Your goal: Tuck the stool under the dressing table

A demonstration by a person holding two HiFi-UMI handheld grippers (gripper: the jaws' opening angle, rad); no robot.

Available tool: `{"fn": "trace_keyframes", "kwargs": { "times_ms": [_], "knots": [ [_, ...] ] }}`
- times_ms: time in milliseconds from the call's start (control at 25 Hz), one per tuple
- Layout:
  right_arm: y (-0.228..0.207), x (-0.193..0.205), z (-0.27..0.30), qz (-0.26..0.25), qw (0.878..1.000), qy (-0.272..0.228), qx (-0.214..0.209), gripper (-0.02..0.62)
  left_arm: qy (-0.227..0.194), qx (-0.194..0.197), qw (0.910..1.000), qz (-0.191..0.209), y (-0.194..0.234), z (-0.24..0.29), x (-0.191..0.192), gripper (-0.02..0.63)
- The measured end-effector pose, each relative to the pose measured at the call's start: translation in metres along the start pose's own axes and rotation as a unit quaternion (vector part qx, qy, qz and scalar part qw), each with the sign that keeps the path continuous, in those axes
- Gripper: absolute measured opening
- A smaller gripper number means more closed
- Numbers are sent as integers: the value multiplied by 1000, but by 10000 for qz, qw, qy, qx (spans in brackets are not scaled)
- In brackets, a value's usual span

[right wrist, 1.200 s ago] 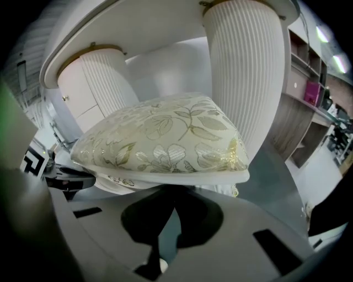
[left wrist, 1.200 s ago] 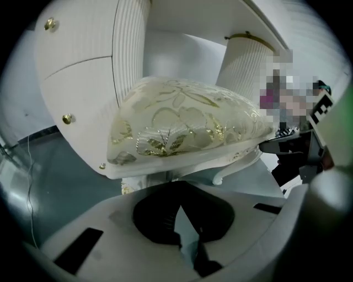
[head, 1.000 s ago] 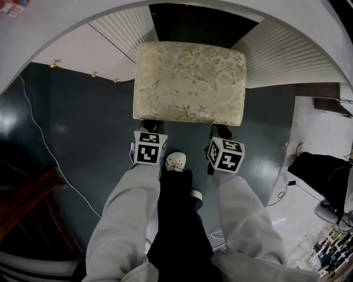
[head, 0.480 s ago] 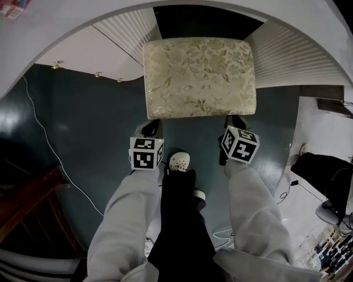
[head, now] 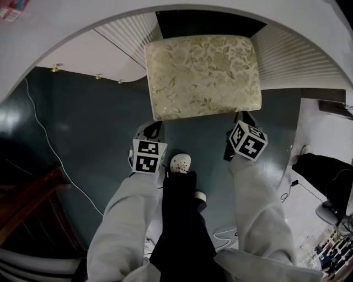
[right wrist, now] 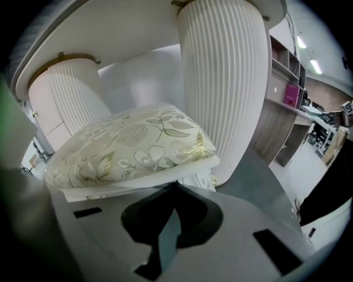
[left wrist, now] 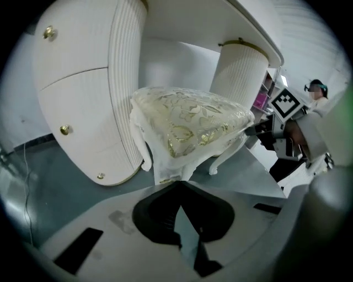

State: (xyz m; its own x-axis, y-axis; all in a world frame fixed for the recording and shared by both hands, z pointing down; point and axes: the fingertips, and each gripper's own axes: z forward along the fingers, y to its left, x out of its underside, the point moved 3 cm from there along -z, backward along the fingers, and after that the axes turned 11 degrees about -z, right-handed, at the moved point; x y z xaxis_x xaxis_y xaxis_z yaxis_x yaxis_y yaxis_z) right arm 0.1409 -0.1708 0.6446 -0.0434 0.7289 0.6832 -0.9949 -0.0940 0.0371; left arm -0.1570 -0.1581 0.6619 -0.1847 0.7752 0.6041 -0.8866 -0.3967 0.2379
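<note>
The stool (head: 203, 74) has a cream floral cushion and white carved legs; its far part lies in the gap under the white dressing table (head: 83, 16), between the two ribbed pedestals. My left gripper (head: 153, 131) is shut, its tips against the stool's near left corner (left wrist: 165, 165). At the near right corner my right gripper (head: 243, 118) is also shut, tips at the seat's lower edge (right wrist: 182, 175). In the left gripper view, closed jaws meet the stool's skirt; the right gripper (left wrist: 259, 131) shows beyond the cushion. Nothing is held between either pair of jaws.
The floor is dark teal. A thin white cable (head: 47, 146) runs across it at the left. Dark wooden furniture (head: 27, 206) stands at the lower left. My legs and a white shoe (head: 180, 162) are between the grippers. A black object (head: 322, 171) and cables lie at the right.
The stool has slid farther away from me into the gap under the table, drifting right. Both grippers have followed it forward at its near corners, staying shut.
</note>
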Motion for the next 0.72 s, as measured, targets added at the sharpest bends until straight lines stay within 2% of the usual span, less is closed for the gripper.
{"fn": "trace_keyframes", "kwargs": {
  "times_ms": [80,200,360,400,480,560,600,680,720],
  "knots": [
    [0,-1,0,-7,10000,-40,65,51,55,87,9999,126,-1,0,0,14],
    [0,-2,0,-133,9998,-76,97,51,65,141,9998,-103,0,0,1,14],
    [2,-1,-1,-660,9977,9,-122,54,21,31,9999,-132,-1,-2,2,14],
    [3,1,0,-775,9967,77,-248,103,24,18,9999,-131,-2,-1,2,15],
    [3,6,0,-850,9951,238,-448,245,73,52,9999,-96,-6,0,5,17],
    [-1,10,-3,-809,9954,302,-422,261,141,85,9998,-96,-10,0,10,23],
    [-4,12,-4,-793,9957,300,-374,268,167,87,9997,-122,-12,1,14,52],
    [-9,17,-5,-804,9958,313,-317,299,181,37,9996,-201,-13,4,22,173],
    [-12,21,-4,-825,9956,332,-306,314,159,-33,9996,-225,-12,6,25,197]
  ]
}}
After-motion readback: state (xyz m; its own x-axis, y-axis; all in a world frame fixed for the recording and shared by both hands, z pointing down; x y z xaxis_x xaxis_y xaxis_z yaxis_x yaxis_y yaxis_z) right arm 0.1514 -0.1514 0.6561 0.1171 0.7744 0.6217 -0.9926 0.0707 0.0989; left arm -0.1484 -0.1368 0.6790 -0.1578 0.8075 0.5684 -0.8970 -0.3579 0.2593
